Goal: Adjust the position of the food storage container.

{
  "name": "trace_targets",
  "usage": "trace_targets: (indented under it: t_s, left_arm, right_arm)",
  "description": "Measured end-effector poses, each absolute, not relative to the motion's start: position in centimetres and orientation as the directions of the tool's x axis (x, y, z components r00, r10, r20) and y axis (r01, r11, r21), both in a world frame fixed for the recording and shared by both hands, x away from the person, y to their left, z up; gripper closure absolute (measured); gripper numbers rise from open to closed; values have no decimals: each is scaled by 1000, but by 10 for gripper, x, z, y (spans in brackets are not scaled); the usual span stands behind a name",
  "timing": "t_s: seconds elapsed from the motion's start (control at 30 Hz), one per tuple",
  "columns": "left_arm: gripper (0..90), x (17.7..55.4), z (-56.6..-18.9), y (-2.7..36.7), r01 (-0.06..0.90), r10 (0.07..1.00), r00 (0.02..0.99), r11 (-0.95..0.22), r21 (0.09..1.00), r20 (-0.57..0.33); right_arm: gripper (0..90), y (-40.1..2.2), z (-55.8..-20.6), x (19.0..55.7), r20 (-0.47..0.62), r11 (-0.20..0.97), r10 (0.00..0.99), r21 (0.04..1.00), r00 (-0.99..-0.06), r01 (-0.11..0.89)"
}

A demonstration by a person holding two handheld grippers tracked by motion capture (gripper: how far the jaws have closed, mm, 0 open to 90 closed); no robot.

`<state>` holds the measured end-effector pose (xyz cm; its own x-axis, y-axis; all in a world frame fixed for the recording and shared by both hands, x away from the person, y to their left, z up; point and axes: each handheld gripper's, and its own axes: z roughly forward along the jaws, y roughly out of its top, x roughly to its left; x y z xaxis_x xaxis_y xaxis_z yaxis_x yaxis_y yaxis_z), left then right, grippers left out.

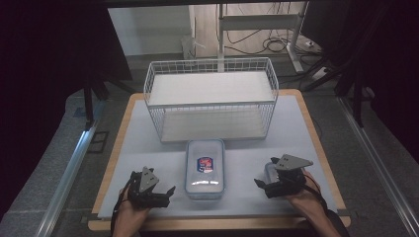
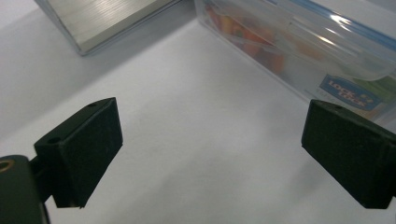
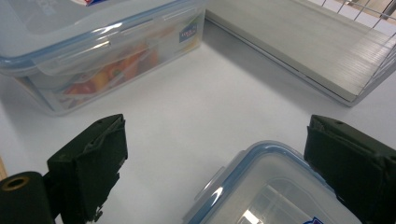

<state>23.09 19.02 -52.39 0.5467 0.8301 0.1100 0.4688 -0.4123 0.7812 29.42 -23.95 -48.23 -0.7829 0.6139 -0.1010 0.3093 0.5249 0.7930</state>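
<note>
Left jaws: the left gripper [image 1: 157, 191] has its jaws spread wide with only bare table between them; it grasps nothing.
Right jaws: the right gripper [image 1: 269, 185] is also spread wide. In the right gripper view [image 3: 215, 163] a small box [image 3: 275, 186] lies low between the jaws, close to the right-hand one; the pads do not press on it.
Large box: a clear lidded food box [image 1: 205, 169] with a blue rim and a red and blue label sits at the middle front of the table, between the two grippers. Orange contents show through its side in the left gripper view [image 2: 299, 42].
Small box position: near the right front of the table, beneath the right gripper, apart from the large box.
Basket: a white wire basket [image 1: 148, 84] stands behind the large box, with a pale board inside it.
Table: a white mat [image 1: 148, 143] covers a wooden top.
Hands: a hand holds each gripper at the near edge.
</note>
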Motion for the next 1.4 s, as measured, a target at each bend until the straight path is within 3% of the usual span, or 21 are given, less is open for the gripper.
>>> trace_targets:
  t_s: [0.23,0.77,0.87,1.0,1.03,1.3,1.4]
  left_arm:
    - [59,234,-527,194,470,824,558,-415,779,102]
    - [40,237,-522,195,542,840,541,-308,782,-44]
    - [119,236,-520,193,537,835,549,-316,782,-39]
    - [294,235,-517,191,537,817,572,-297,790,-82]
    - [294,235,-517,191,535,813,576,-294,792,-88]
    - [792,236,-516,179,540,746,653,-337,771,-131]
    - [899,235,-514,168,528,719,682,-354,772,-136]
  right_arm:
    - [59,-245,-482,298,-97,513,629,798,-772,317]
    - [60,-246,-486,301,-78,514,638,784,-766,349]
    - [61,-246,-487,301,-81,520,640,778,-764,353]
    - [62,-245,-488,302,-82,523,645,772,-760,361]
    - [62,-245,-488,302,-82,523,645,772,-760,361]
    - [70,-245,-487,302,-80,516,652,775,-754,364]
    - [77,-243,-488,301,-88,528,648,768,-757,363]
